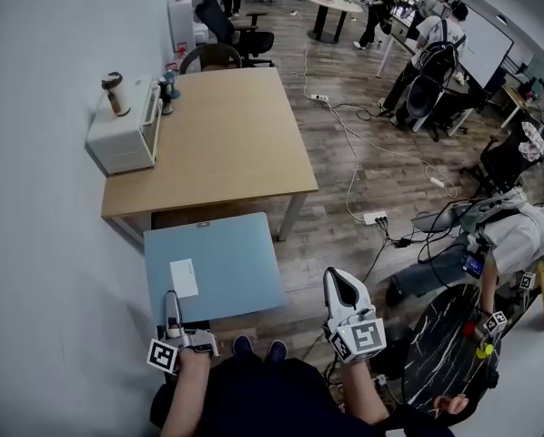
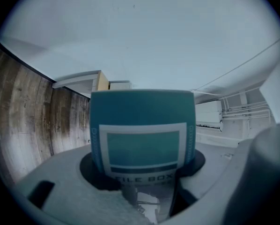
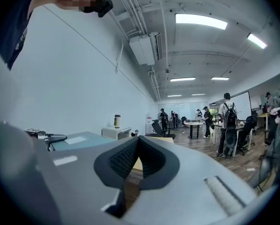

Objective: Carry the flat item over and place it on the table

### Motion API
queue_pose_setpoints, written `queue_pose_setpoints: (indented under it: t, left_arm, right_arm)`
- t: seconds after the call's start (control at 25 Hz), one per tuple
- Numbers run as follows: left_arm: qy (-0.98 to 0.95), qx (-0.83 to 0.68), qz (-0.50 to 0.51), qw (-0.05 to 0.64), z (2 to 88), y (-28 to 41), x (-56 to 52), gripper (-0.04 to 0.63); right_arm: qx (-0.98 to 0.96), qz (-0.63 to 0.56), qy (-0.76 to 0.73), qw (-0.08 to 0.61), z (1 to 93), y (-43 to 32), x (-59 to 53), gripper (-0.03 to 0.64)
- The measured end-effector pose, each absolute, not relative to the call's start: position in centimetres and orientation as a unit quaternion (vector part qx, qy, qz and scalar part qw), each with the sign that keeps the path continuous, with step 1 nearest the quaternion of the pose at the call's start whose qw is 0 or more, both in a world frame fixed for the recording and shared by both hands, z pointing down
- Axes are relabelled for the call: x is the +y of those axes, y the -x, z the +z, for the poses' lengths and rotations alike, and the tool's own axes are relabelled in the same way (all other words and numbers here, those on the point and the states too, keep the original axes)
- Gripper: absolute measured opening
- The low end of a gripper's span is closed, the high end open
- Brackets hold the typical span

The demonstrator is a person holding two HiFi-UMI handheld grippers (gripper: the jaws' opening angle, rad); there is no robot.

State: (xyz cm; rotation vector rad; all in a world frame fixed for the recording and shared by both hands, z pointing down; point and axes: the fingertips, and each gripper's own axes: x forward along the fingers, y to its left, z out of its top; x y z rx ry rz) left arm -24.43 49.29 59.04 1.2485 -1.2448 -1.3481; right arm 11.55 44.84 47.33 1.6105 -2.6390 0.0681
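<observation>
Left tongs (image 1: 172, 309) clamp the blue file box (image 1: 231, 258) — right tongs (image 1: 338, 281) seemingly closed, empty.

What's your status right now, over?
Left hand-held gripper clamped on flat blue file box. Right hand-held gripper shut, empty. Light wooden table ahead; white oven on its left edge.

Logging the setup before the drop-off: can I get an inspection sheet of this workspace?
Surface: wooden table, mostly bare.
Job's things: blue file box, flat, held before the table's near edge, not on it.
Clutter: white oven with a cup on top, table's left end.
Grippers: left hand-held gripper shut on the file box; right hand-held gripper shut, empty.
Cables: power strips and cords on the floor right of the table.
Surroundings: people and office chairs beyond.
</observation>
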Motion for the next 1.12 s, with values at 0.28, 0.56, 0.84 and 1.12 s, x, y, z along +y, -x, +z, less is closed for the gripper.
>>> queue_pose_setpoints:
  t: [0.28, 0.56, 0.84, 1.12]
  left_arm:
    - [-0.505, -0.504, -0.542, 0.443, 58.6, 22.9, 49.1, 0.278]
    - [-0.506, -0.502, -0.546, 0.441, 58.5, 20.2, 49.4, 0.278]
    - [-0.503, -0.506, -0.552, 0.432, 58.6, 17.7, 50.5, 0.279]
    - [-0.502, -0.509, -0.547, 0.435, 59.7, 16.1, 49.7, 0.279]
  right_arm:
    - [-0.856, 0.027, -0.515, 0.017, 47.1, -12.9, 44.6, 0.012]
    - [-0.856, 0.036, -0.515, 0.020, 48.1, -15.6, 44.3, 0.013]
    - [-0.854, 0.051, -0.517, 0.017, 48.7, -18.7, 44.4, -0.002]
    - [-0.858, 0.061, -0.509, 0.023, 50.3, -20.1, 43.3, -0.002]
